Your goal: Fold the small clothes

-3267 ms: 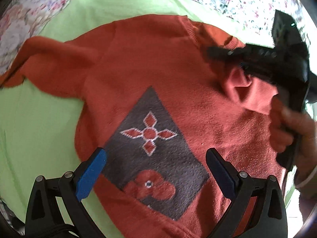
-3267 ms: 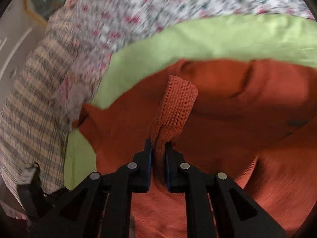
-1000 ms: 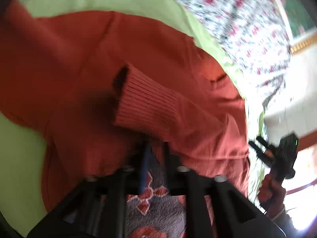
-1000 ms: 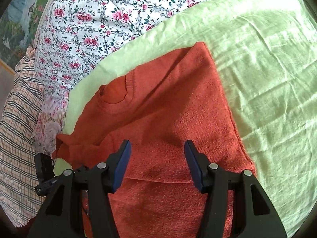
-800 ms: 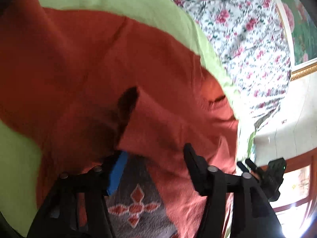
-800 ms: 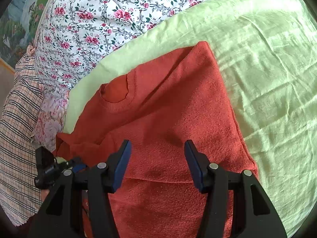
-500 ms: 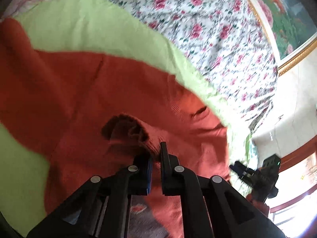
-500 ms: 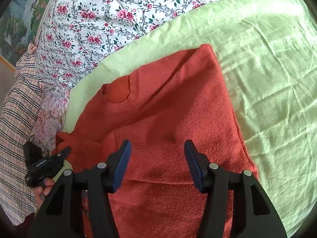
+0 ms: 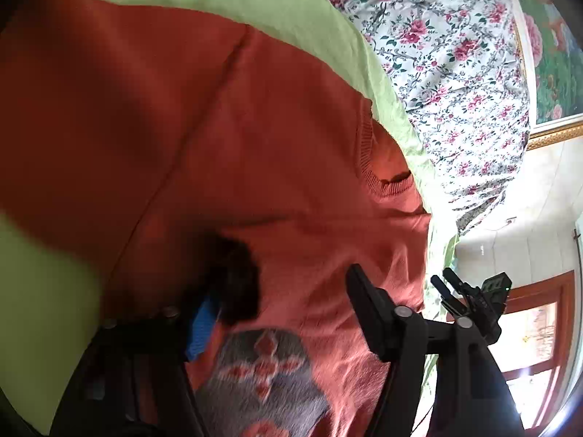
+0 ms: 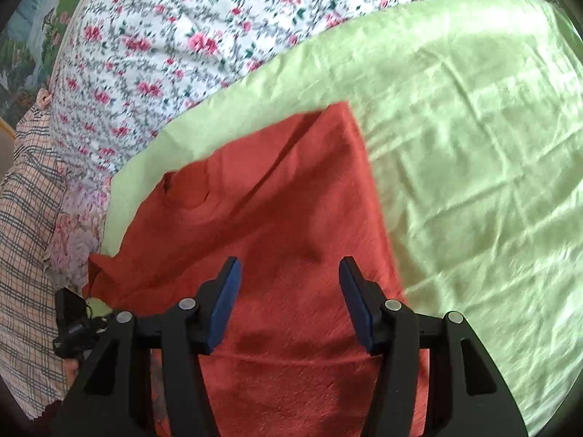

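So we've got the orange sweater [image 9: 284,138] lying on the green sheet [image 10: 473,145] that covers the bed, with the flowered bedspread [image 10: 189,36] showing past the sheet's far edge. It sits toward the left part of the sheet in the right wrist view, with lots of bare sheet to its right.

How it'll handle, as far as we can judge: a soft, floppy knit, light, not slippery at all. It drapes and bunches wherever we let go, so a fold needs to be laid down flat, not dropped. Nothing fragile here. Best places to grab look like the ribbed bits, since they're thicker: the collar [image 9: 386,185] near the sheet's far edge, or a cuff or the bottom hem. A pinch on the flat body would probably just pull up a tent of fabric.

Our left gripper [image 9: 280,309] has just been opening; its jaws are spread with sweater below and nothing pinched. One side is blurred dark, so we can't read that bit well. Our right gripper [image 10: 288,302] hovers over the sweater, jaws spread too, holding nothing.

Labels or writing: none we can read. Only a grey knitted patch [image 9: 262,375] with an orange cross-shaped flower pattern.
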`<state>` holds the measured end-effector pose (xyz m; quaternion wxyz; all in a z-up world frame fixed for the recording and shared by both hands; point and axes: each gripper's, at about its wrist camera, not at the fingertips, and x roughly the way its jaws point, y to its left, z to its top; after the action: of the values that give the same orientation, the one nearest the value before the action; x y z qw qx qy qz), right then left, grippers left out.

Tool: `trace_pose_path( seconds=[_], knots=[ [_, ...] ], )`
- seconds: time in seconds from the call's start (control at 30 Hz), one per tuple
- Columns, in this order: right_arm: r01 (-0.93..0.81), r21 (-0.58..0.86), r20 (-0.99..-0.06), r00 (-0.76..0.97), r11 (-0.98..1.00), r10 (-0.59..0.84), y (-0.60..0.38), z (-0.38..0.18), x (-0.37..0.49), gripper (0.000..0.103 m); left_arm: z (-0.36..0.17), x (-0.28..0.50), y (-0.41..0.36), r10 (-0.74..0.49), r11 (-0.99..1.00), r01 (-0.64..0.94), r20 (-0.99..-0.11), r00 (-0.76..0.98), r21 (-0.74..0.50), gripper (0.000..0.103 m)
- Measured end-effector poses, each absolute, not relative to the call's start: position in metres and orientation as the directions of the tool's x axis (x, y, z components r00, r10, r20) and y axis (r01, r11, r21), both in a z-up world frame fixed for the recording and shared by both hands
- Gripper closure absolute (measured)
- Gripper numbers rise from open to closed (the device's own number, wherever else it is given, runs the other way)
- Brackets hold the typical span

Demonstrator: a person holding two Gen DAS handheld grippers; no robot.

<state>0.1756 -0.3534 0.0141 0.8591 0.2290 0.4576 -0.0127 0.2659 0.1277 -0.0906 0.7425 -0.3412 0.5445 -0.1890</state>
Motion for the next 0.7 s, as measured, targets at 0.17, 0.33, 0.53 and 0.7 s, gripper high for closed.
trace_pose_path(
  seconds=[0.17, 0.33, 0.53, 0.7],
  knots=[
    [0.275, 0.336, -0.814, 0.566, 0.901, 0.131, -0.379, 0.009, 0.2, 0.042, -0.082, 0.281, 0.1, -0.609, 0.773, 0.02, -0.732, 0.307, -0.634, 0.092],
    [0.283, 0.321, -0.828, 0.546, 0.904, 0.124, -0.393, 0.002, 0.221, 0.041, -0.038, 0.258, 0.095, -0.483, 0.865, 0.126, -0.742, 0.465, -0.485, 0.095],
    [0.271, 0.322, -0.839, 0.525, 0.907, 0.141, -0.392, -0.011, 0.233, 0.035, -0.059, 0.263, 0.111, -0.447, 0.884, 0.071, -0.79, 0.418, -0.463, 0.095],
    [0.211, 0.24, -0.882, 0.456, 0.948, 0.122, -0.372, -0.023, 0.242, 0.09, -0.046, 0.266, 0.1, -0.444, 0.885, 0.09, -0.773, 0.454, -0.456, 0.095]
  ],
)
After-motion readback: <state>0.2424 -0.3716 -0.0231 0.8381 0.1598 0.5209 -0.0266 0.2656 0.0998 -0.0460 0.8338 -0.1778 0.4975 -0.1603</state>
